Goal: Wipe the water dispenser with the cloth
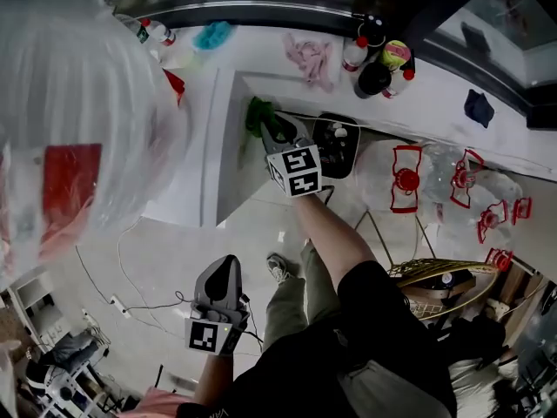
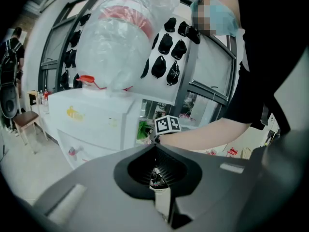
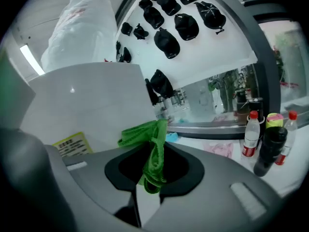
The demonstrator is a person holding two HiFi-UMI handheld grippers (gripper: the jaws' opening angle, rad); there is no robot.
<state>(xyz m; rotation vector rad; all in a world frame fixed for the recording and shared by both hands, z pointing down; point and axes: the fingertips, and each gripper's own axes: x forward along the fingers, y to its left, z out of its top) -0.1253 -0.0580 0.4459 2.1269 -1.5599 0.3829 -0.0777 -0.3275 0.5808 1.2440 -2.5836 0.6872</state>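
The right gripper point(image 1: 275, 131) pinches the green cloth point(image 3: 155, 151) tight between its jaws. The cloth hangs up by the white side of the water dispenser point(image 3: 91, 105). The left gripper point(image 1: 226, 268) is low down, well away, jaws pressed together on nothing.

bagged water bottle point(image 1: 78, 103) blurred, edge-cropped

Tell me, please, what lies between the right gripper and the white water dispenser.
Only the green cloth: the right gripper has its jaws shut on it, and it bunches toward the water dispenser. The right gripper view shows this best.
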